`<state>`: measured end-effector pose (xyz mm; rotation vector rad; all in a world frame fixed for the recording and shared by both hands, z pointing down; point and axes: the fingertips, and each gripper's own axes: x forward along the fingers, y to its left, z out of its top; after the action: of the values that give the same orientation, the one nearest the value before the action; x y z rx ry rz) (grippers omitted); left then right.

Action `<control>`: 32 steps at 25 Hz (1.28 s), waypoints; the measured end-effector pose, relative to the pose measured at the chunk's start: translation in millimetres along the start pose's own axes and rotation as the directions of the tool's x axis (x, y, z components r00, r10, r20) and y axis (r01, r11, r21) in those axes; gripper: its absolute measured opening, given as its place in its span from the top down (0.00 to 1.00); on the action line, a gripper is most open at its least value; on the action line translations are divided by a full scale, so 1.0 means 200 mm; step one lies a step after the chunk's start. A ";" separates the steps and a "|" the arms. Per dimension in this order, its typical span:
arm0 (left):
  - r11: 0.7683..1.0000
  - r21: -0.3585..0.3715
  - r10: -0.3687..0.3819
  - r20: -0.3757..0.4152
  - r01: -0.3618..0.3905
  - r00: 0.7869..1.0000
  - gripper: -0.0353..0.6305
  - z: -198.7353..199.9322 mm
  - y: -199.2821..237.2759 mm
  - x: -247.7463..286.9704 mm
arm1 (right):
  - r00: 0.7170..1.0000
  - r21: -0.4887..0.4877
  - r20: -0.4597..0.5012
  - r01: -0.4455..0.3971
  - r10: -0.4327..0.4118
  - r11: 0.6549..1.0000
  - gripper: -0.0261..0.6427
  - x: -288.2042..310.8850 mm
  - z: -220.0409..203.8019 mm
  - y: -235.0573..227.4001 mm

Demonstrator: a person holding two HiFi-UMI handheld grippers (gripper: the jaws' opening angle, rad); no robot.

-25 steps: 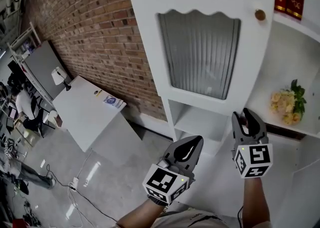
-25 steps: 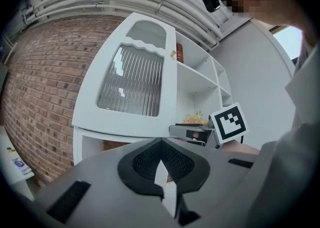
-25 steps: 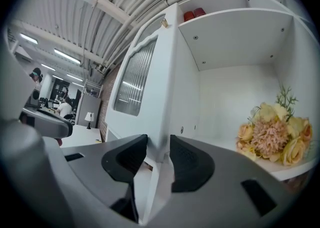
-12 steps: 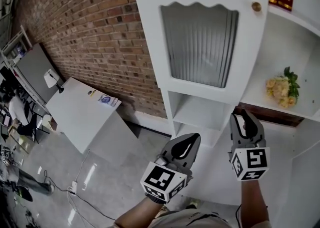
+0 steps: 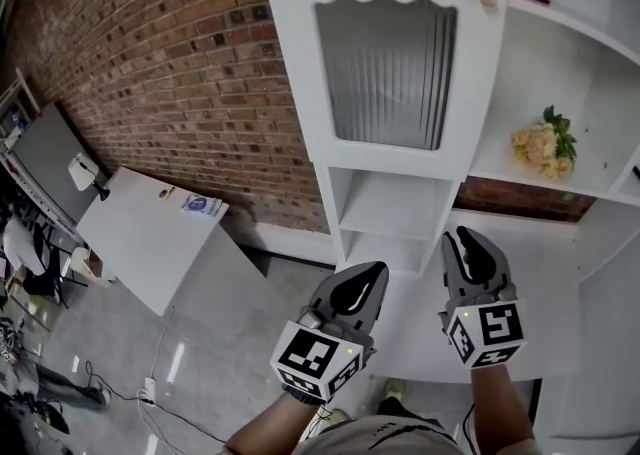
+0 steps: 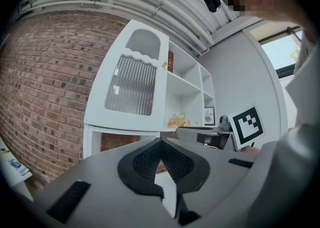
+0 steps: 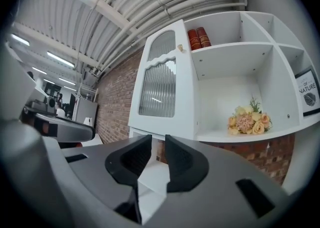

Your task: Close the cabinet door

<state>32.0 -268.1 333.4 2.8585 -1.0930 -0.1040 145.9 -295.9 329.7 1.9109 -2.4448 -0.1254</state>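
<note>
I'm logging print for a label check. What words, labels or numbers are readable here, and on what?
"NATURE": on the white framed picture in the white cabinet's right compartment; the smaller print below it is unreadable.
Two red books on its top shelf: gold spine print, too blurred.
Blue-and-white leaflet on the pale table: too small.
Black square markers on the hand-held cubes: patterns, no words.

left gripper point(image 5: 362, 283): grey rounded shell, black ribbed pads point(image 6: 162, 158) | right gripper point(image 5: 468, 248): same grey shell, black pads | left cube point(image 5: 316, 360), right cube point(image 5: 487, 331): white faces, black square markers, small green light | garment point(image 5: 372, 438): light grey-beige
</note>
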 end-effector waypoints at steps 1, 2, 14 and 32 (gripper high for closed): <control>1.000 -0.001 -0.005 -0.001 0.005 1.000 0.93 0.00 0.00 -0.02 | 1.000 0.003 0.001 0.000 0.000 1.000 0.83 -0.02 0.00 0.03; 1.000 -0.002 -0.011 -0.003 0.011 1.000 0.93 0.00 0.00 -0.04 | 1.000 0.007 0.002 0.000 0.000 1.000 0.84 -0.04 0.00 0.05; 0.998 0.005 -0.056 0.013 0.056 0.998 0.93 0.04 -0.03 -0.26 | 1.000 0.048 0.013 -0.029 0.028 0.998 0.89 -0.22 0.02 0.36; 0.996 0.019 -0.087 0.040 0.086 0.995 0.93 0.09 -0.09 -0.45 | 1.000 0.043 0.019 -0.012 0.012 0.999 0.93 -0.39 0.08 0.55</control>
<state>-24.4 -194.6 316.5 2.9318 -0.9819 -0.1598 57.5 -192.9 325.9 1.9202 -2.4904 -0.0916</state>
